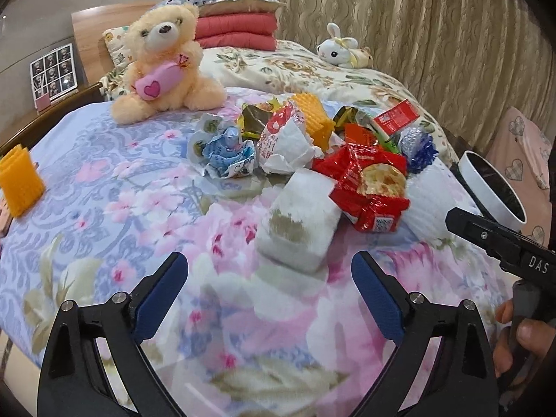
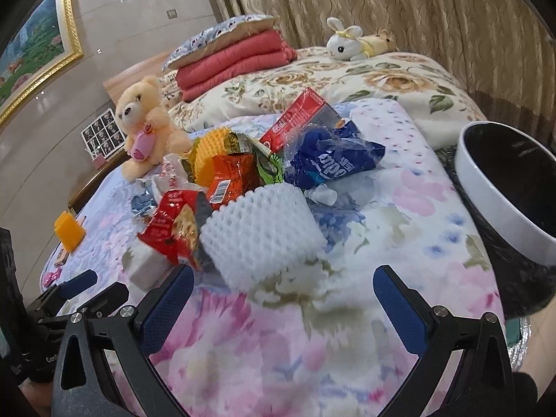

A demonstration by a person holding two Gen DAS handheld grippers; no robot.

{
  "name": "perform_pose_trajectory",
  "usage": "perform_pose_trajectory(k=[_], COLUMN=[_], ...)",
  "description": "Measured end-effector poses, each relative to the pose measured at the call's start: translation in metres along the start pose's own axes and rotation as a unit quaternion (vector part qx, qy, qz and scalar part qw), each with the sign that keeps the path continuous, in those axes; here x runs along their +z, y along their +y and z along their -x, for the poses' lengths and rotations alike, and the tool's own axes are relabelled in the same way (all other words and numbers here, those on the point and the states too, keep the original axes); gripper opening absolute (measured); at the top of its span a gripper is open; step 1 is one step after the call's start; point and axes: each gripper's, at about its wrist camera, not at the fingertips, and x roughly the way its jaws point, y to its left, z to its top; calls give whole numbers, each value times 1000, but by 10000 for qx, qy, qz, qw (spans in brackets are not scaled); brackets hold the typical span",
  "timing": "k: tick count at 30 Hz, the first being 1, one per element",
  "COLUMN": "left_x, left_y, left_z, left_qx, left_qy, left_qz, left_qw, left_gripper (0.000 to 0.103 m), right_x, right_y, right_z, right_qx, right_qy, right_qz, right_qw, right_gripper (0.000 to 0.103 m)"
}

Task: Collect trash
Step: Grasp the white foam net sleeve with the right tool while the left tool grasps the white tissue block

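Observation:
A pile of trash lies on the floral bedspread: a white tissue pack (image 1: 299, 222), a red snack wrapper (image 1: 368, 187) (image 2: 173, 229), a white foam net sleeve (image 2: 260, 232), a blue crumpled bag (image 2: 330, 160), a red carton (image 1: 396, 118) (image 2: 295, 118), crumpled paper (image 1: 285, 139). My left gripper (image 1: 269, 285) is open and empty, just short of the tissue pack. My right gripper (image 2: 283, 295) is open and empty, just short of the foam sleeve. A white-rimmed trash bin (image 2: 504, 201) (image 1: 493, 187) stands at the bed's right edge.
A beige teddy bear (image 1: 163, 62) sits at the back left. A white bunny toy (image 2: 351, 40) lies on the far quilt. Folded red blankets (image 2: 232, 62) and a pillow lie at the head. An orange foam piece (image 1: 19, 184) lies at the left. Curtains hang behind.

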Motion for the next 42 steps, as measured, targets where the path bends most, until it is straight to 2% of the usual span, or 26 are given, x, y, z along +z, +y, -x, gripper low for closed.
perform_pose_trajectory(k=[4, 5, 7, 9, 10, 11, 12, 15, 25, 33, 42], left_x=[7, 8, 9, 6, 5, 3, 2, -3, -24, -22, -10], left_y=[1, 1, -3, -6, -7, -9, -11, -15, -17, -64, -112], left_z=[-13, -15, -21, -26, -27, -26, -24, -15, 26, 46, 43], left_qx=[-3, -15, 13, -84, -169, -227, -206, -183, -428, -859, -1272], left_qy=[142, 183, 256, 346, 352, 321, 280, 189, 45, -131, -87], left_qz=[73, 70, -13, -88, -96, -124, -177, -231, -74, -551, -807], left_qw=[9999, 9998, 9997, 9993, 9992, 9991, 9992, 9994, 9990, 9947, 9886], left_gripper=[95, 92, 82, 61, 55, 47, 46, 42, 41, 41, 41], right_x=[6, 7, 10, 11, 11, 11, 10, 8, -7, -11, -8], right_y=[1, 0, 0, 1, 1, 1, 0, 0, -16, -42, -83], right_z=[-17, -21, -26, -28, -29, -30, -30, -25, 10, 39, 67], right_qx=[70, 134, 220, 292, 335, 369, 438, 546, 765, 731, 498], right_qy=[251, 306, 349, 371, 406, 427, 428, 389, 215, 37, -154], right_qz=[-15, -45, -62, -41, -47, -62, -88, -139, -328, -557, -834], right_qw=[9997, 9994, 9991, 9989, 9986, 9984, 9981, 9977, 9963, 9958, 9951], right_gripper=[102, 102, 93, 68, 62, 49, 37, 19, 16, 16, 16])
